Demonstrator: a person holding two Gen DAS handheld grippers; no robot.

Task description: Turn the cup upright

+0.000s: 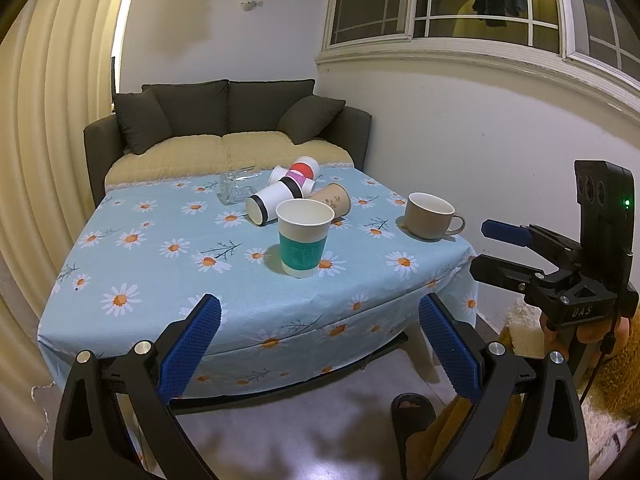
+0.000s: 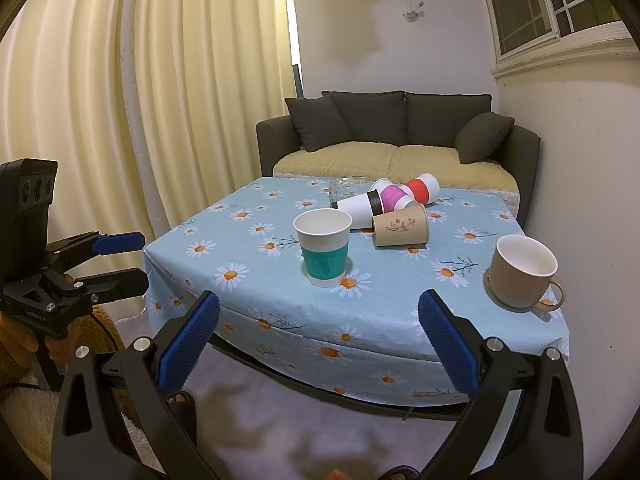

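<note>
A white paper cup with a teal sleeve (image 1: 304, 238) (image 2: 323, 252) stands upright near the table's front. Behind it several paper cups lie on their sides: a black-banded one (image 1: 272, 200) (image 2: 360, 206), a brown one (image 1: 334, 198) (image 2: 400, 226), a pink one (image 2: 394, 196) and a red one (image 1: 305, 168) (image 2: 420, 188). A beige mug (image 1: 430, 216) (image 2: 522, 270) stands upright at the right. My left gripper (image 1: 320, 340) and right gripper (image 2: 318, 338) are open and empty, held off the table's front edge.
The table carries a blue daisy tablecloth (image 1: 160, 256) (image 2: 248, 264). A clear glass (image 1: 234, 186) (image 2: 344, 188) sits at the back. A dark sofa (image 1: 224, 124) (image 2: 400, 132) stands behind the table. Curtains hang at the left, a wall at the right.
</note>
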